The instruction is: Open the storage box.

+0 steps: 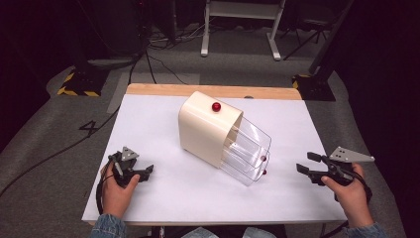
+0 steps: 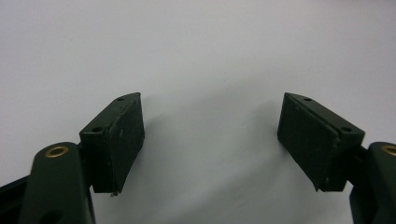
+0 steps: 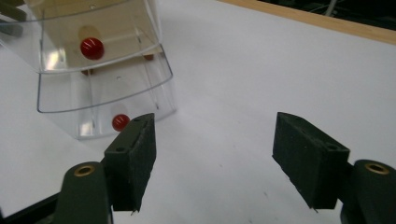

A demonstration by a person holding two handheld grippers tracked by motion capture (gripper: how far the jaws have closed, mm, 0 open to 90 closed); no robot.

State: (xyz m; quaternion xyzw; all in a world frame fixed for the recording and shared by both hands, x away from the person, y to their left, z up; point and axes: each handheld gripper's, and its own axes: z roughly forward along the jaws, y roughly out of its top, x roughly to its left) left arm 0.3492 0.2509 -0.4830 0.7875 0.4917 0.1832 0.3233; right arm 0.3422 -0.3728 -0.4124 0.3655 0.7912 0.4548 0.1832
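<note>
Both grippers, left (image 1: 132, 171) at 8 o'clock and right (image 1: 317, 171) at 4, rest wide open, empty; drawer box (image 1: 208, 129) stands untouched, work seemingly unstarted.

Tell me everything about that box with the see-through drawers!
The drawer box has a glossy cream shell with rounded corners and a red knob on top. Clear plastic drawers with small red knobs stick out toward the right gripper. It stands mid-table on the white tabletop; neither gripper touches it.

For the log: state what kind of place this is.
Probably a lab or recording studio: cables trail over grey carpet, hazard-striped stand bases flank a white table, and a person holds two grippers beside a drawer unit.
</note>
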